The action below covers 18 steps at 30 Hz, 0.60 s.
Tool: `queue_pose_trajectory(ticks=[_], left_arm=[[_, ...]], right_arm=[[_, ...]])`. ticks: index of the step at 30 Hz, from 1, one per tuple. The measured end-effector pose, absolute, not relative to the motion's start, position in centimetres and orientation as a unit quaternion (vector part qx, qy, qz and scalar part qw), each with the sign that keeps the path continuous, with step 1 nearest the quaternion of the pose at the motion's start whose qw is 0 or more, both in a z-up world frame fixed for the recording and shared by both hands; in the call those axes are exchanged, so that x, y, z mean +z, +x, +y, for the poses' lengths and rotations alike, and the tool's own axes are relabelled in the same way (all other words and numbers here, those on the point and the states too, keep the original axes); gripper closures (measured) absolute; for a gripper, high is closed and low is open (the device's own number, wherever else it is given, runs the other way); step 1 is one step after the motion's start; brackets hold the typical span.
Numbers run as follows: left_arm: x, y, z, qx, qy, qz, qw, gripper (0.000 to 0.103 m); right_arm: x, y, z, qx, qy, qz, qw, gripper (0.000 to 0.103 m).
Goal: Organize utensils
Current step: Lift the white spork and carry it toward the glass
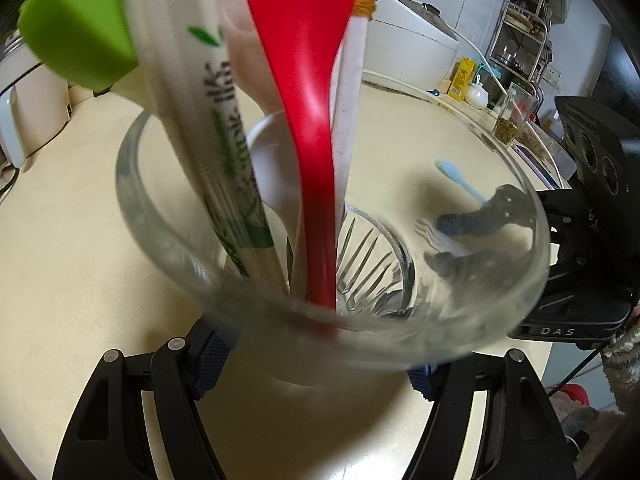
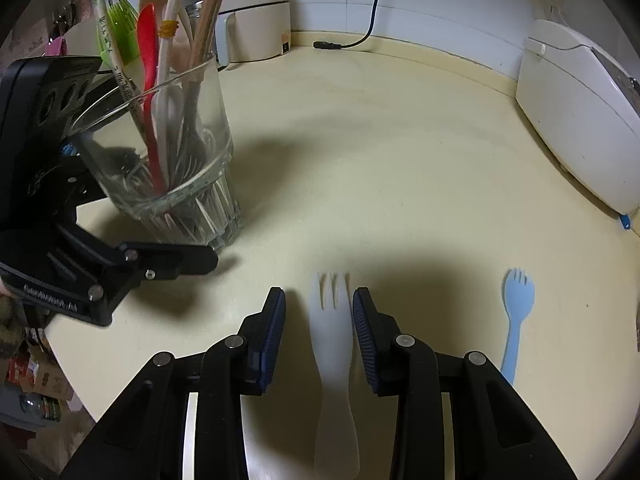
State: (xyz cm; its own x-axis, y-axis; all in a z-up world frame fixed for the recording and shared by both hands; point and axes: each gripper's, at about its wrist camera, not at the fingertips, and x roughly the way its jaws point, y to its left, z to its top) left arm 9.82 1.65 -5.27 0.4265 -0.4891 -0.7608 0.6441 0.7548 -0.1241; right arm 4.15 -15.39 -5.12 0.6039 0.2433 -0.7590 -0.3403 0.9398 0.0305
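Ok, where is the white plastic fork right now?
In the right wrist view the white fork lies flat on the counter between the right gripper fingers, untouched, left of the blue fork.

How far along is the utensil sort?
Done: red spoon and several other utensils stand in the glass, which the left tongs hold. In hand: right tongs open around the white spork. Left: that and the blue spork on the counter.
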Motion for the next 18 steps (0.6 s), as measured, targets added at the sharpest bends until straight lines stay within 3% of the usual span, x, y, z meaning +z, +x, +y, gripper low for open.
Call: queue_pose_trajectory(ticks=[18], left_arm=[[-5.35,9.52,1.14,-0.334,0.099,0.415,0.84,0.027]], right_arm=[[-5.53,3.62,-15.24,0.153,-0.059,0.401,0.901,0.069]])
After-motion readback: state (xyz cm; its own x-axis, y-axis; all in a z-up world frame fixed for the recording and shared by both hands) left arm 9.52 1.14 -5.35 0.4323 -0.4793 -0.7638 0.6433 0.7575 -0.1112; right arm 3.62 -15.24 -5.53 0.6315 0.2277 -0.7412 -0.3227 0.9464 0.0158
